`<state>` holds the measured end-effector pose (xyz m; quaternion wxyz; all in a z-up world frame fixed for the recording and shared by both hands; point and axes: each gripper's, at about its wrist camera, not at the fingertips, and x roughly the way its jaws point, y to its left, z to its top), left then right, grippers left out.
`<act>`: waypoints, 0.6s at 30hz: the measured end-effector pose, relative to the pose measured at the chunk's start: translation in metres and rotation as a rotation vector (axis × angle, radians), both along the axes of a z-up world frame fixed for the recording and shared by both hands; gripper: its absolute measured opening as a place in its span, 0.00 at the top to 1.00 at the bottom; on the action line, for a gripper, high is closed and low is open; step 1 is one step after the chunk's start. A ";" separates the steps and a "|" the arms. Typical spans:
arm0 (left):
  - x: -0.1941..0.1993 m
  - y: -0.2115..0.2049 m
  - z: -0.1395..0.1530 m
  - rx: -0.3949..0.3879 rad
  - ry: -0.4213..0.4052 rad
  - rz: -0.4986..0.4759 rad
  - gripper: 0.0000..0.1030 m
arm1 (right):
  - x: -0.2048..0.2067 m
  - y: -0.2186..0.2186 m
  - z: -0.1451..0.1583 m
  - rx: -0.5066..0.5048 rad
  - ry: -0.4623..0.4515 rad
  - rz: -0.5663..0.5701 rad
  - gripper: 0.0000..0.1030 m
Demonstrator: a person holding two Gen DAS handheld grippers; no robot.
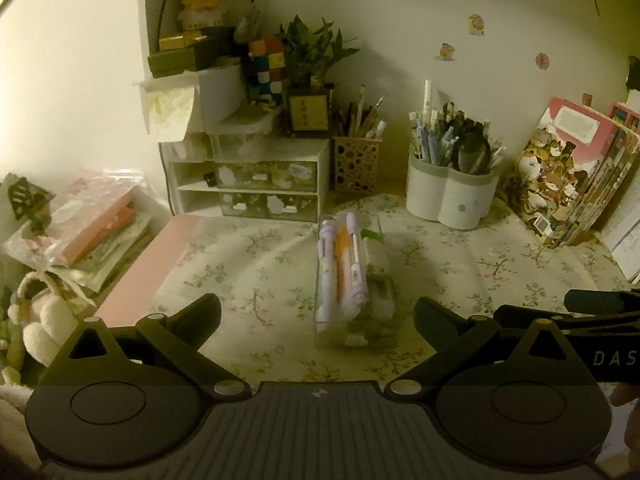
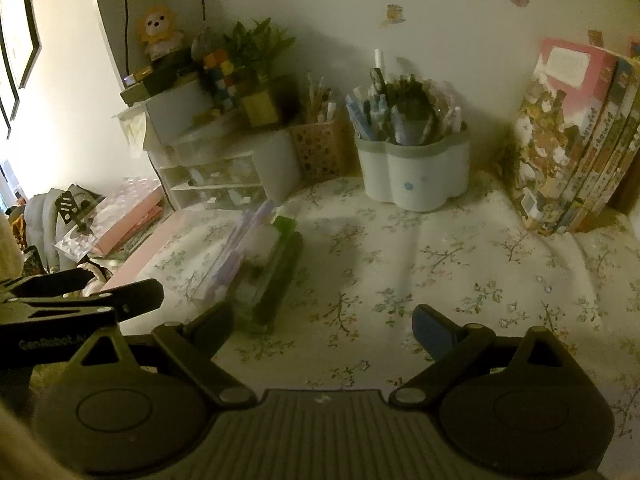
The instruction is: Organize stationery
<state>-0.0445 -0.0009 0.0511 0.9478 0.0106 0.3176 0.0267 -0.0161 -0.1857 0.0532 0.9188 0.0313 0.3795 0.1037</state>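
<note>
A clear plastic pencil case (image 1: 356, 280) lies on the floral tablecloth (image 1: 260, 264), with purple and orange pens (image 1: 344, 264) resting on top of it. My left gripper (image 1: 318, 320) is open and empty, with the near end of the case between its fingertips. My right gripper (image 2: 322, 328) is open and empty; the case (image 2: 256, 268) lies just ahead of its left finger (image 2: 212, 328). A white flower-shaped pen holder (image 1: 452, 188) full of pens stands at the back, also in the right wrist view (image 2: 412, 168).
A brown perforated pencil cup (image 1: 356, 164) and a small white drawer unit (image 1: 248, 180) stand at the back left. Books (image 1: 572, 176) lean at the right. A pink box (image 1: 136, 272) and a pile of packets (image 1: 80, 224) lie at the left.
</note>
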 end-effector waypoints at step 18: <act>0.005 0.001 -0.004 0.004 0.023 0.011 0.05 | 0.005 0.002 -0.005 0.006 0.020 -0.005 0.17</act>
